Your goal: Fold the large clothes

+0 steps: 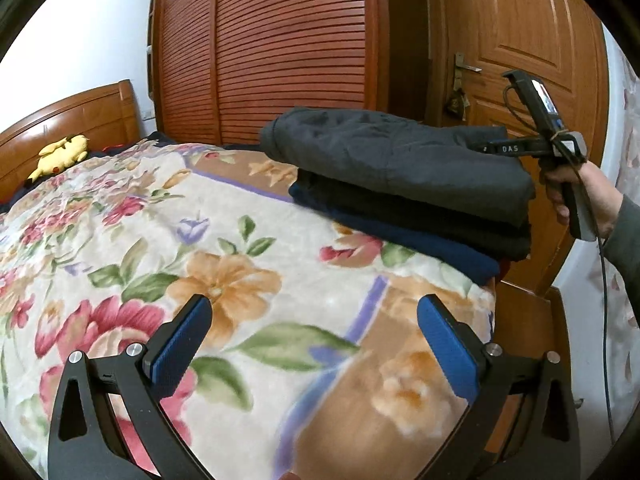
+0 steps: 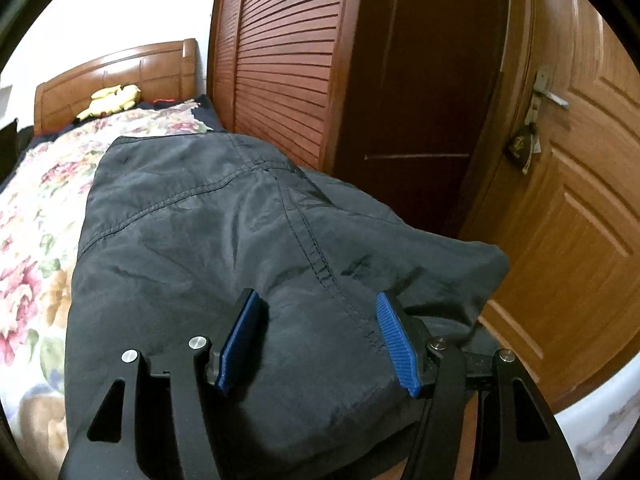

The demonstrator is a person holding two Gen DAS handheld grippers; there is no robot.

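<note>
Left gripper: fingers spread wide, nothing between the blue pads. Below and ahead of them lies only the flowered blanket covering the bed. The blanket under the fingers is smeared with blur.

Pile of folded clothes: ahead of the left fingers and off to their right, near the blanket's far corner. Top layer is a dark grey garment; under it another dark layer, then a navy one at the bottom (exact number of layers hard to tell).

Right gripper: fingers part-way apart, with the pads standing clear of the cloth on either side; no fold pinched between them. The grey garment fills the space directly under and ahead of these fingers, a stitched seam running away from the gap between them. In the left wrist view the right gripper sits at the pile's right end, held by a hand in a grey sleeve, with a cable hanging from it.

Beyond both sets of fingers: slatted wardrobe doors, a panelled wooden door with a lever handle (to the right), a wooden headboard far left with a yellow soft toy lying in front of it.
</note>
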